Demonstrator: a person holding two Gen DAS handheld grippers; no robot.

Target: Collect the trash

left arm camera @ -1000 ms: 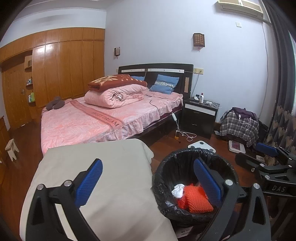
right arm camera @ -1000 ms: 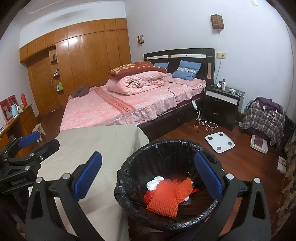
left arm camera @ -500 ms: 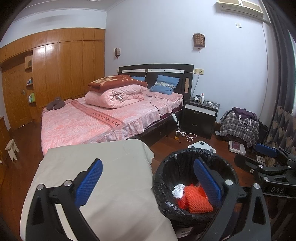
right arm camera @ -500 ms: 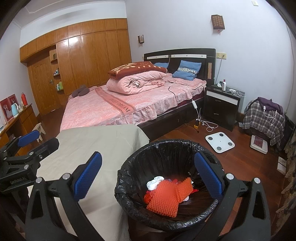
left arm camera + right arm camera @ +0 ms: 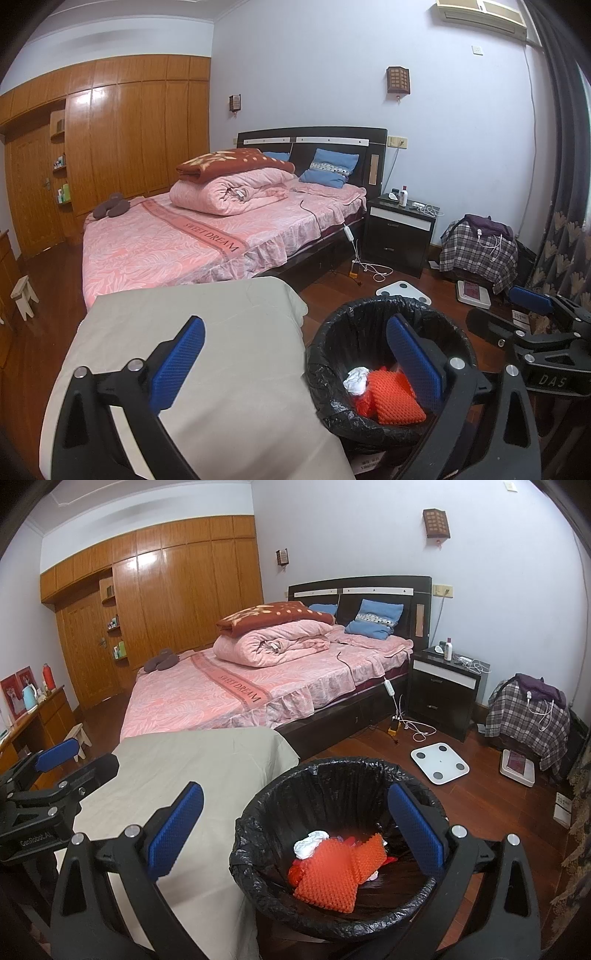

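A bin lined with a black bag (image 5: pixel 258 834) stands on the floor beside a cloth-covered table (image 5: pixel 207 768). Inside lie an orange bumpy foam piece (image 5: pixel 328 875), a crumpled white tissue (image 5: pixel 308 843) and a bit of red wrapper. The bin also shows in the left wrist view (image 5: pixel 332 354), with the orange piece (image 5: pixel 393 397) in it. My right gripper (image 5: pixel 295 834) is open and empty above the bin's near rim. My left gripper (image 5: pixel 295 365) is open and empty, spanning the table's corner (image 5: pixel 229 332) and the bin. Each gripper shows at the other view's edge.
A bed with pink bedding (image 5: pixel 236 686) stands behind the table. A black nightstand (image 5: pixel 443 690), a white scale (image 5: pixel 439 762) and cables lie on the wooden floor to the right. A chair with plaid cloth (image 5: pixel 528 716) stands far right, a wooden desk (image 5: pixel 40 720) far left.
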